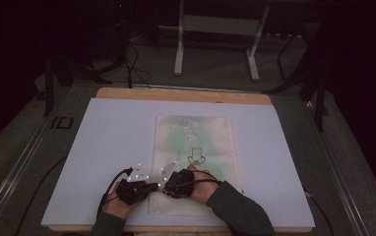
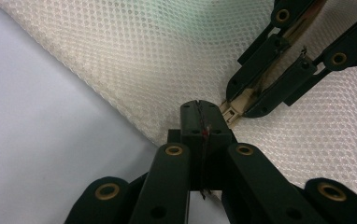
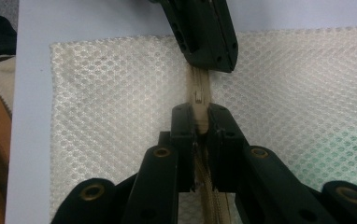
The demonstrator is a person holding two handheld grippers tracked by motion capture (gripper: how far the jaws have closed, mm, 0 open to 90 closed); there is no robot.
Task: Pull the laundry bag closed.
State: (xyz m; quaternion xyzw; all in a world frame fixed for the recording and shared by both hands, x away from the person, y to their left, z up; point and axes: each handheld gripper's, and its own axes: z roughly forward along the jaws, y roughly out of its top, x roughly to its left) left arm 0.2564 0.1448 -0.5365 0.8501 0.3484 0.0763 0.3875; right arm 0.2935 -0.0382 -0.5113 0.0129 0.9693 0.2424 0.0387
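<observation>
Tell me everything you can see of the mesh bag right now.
The mesh bag is a flat cream honeycomb-net pouch with something green inside, lying on the white board. A beige zipper runs along it near its end. The right gripper is shut on the zipper's slider; the left gripper, shut, pinches the bag just beyond it.

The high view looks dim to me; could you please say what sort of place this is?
Probably a lab recording station: a white board on a wooden tabletop, loose black cables on grey carpet, and a white metal stand behind.
</observation>
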